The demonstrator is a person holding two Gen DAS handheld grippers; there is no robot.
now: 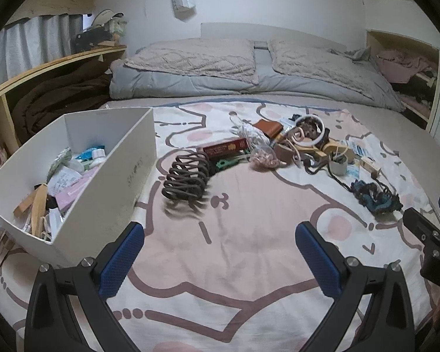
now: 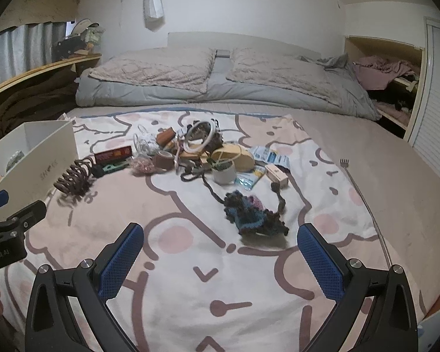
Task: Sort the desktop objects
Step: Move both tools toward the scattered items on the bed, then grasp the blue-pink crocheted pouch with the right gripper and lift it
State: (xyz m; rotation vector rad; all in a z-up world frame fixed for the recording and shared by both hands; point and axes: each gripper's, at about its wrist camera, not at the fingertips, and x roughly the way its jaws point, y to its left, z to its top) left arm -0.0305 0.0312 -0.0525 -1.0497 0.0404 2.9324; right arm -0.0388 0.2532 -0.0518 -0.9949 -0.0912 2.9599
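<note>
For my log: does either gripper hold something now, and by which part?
Nothing is held. The left gripper and right gripper are both open above the blanket.

1. White box (image 1: 126, 176): dark handwriting on its outer side wall, also seen in the right wrist view; letters not legible.

2. Red packet (image 1: 226, 150): lines of gold print on its face, too small to read.

3. Paper slip (image 1: 62, 182) inside the white box: printed lines, unreadable.

4. Right tool (image 1: 438, 267), seen from the left wrist view: pale letters "DA" on its black body, cut off at the frame edge.

5. Left tool (image 2: 3, 243), seen from the right wrist view: pale lettering ending in "AI" on its black body; the start is blurred.
</note>
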